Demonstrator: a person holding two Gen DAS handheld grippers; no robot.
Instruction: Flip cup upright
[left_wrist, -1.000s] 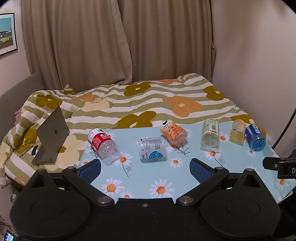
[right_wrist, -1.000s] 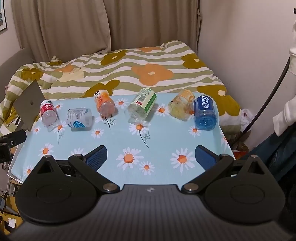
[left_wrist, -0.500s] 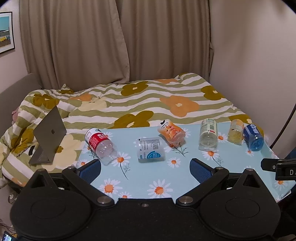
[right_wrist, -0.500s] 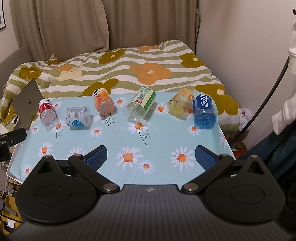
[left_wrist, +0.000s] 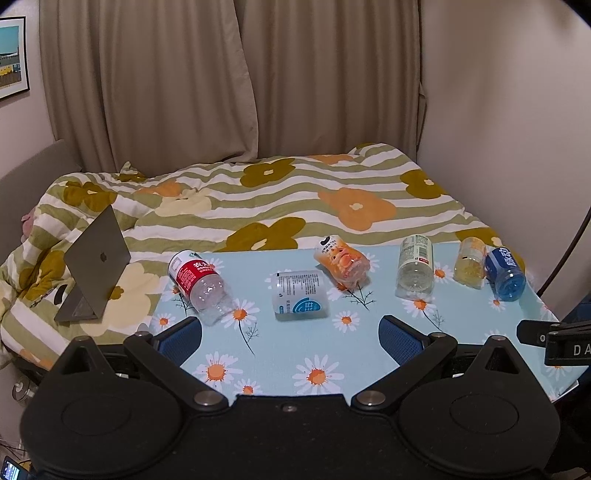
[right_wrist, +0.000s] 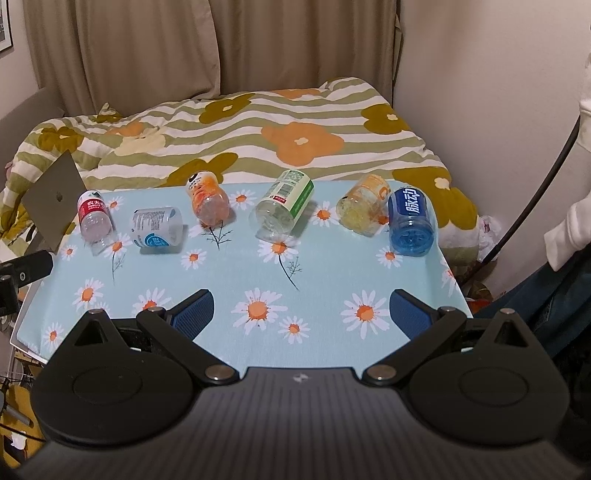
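Several cut-bottle cups lie on their sides in a row on the daisy-print table (left_wrist: 295, 354): red-label (left_wrist: 197, 282), white-and-blue (left_wrist: 300, 295), orange (left_wrist: 341, 263), green-label (left_wrist: 415, 266), yellow (left_wrist: 470, 263) and blue (left_wrist: 504, 272). In the right wrist view they are the red-label cup (right_wrist: 93, 216), white-and-blue cup (right_wrist: 157, 230), orange cup (right_wrist: 207, 203), green-label cup (right_wrist: 282, 208), yellow cup (right_wrist: 364, 210) and blue cup (right_wrist: 410, 219). My left gripper (left_wrist: 290, 332) is open and empty at the near edge. My right gripper (right_wrist: 301, 314) is open and empty, also short of the cups.
A bed with a striped flower quilt (left_wrist: 280, 195) lies behind the table. An open laptop (left_wrist: 94, 264) stands on it at the left. A wall and a dark cable (right_wrist: 532, 192) are at the right. The other gripper's tip (left_wrist: 554, 338) shows at the right edge.
Both grippers have pulled back and tilted slightly, so the cups sit a little lower and smaller in view. No cup has moved. Both stay open.
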